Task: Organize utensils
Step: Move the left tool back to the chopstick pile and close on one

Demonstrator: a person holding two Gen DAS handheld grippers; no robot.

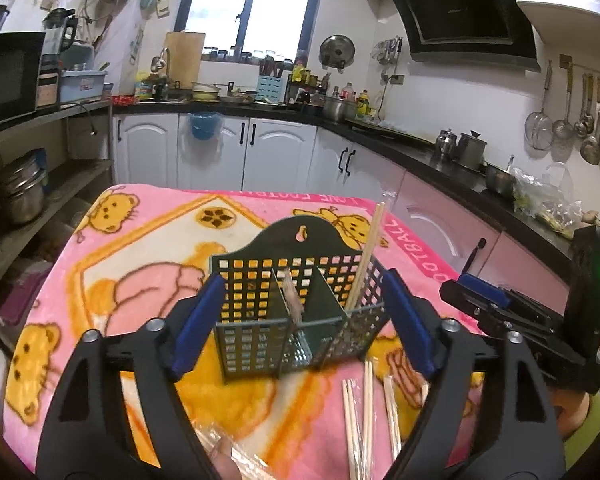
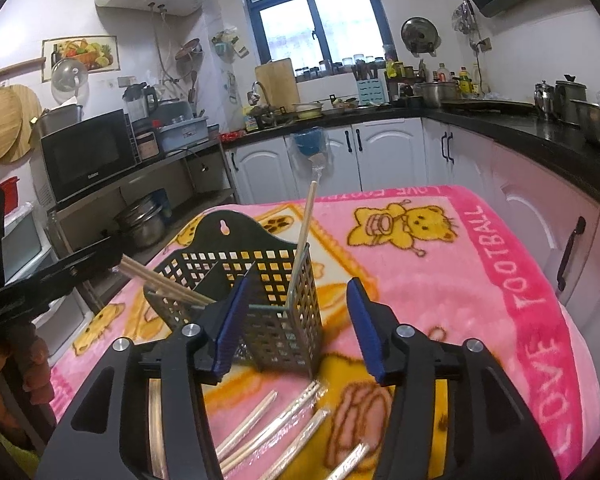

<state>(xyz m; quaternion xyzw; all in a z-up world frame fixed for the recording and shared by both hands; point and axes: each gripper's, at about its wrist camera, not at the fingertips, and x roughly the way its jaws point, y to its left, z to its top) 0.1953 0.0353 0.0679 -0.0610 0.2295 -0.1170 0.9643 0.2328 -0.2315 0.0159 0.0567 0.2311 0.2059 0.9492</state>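
Observation:
A dark green perforated utensil holder (image 1: 260,344) with several compartments stands on the pink cartoon blanket (image 1: 140,240). My left gripper (image 1: 304,280) is open, its blue pads flanking the holder's sides without pressing. A wrapped chopstick (image 1: 368,256) leans upright in the right compartment. In the right wrist view, my right gripper (image 2: 296,284) is open in front of the holder (image 2: 284,328), with nothing held. A pair of chopsticks (image 2: 160,282) slants out of the left compartment toward the left gripper (image 2: 96,260). Loose wrapped chopsticks (image 2: 268,428) lie on the blanket in front.
White cabinets and a black counter (image 1: 420,148) run behind and along the right. A metal shelf with a microwave (image 2: 88,156) and pots stands at the left. A person's hand (image 2: 32,368) holds the left gripper. The blanket's far half (image 2: 440,280) is bare.

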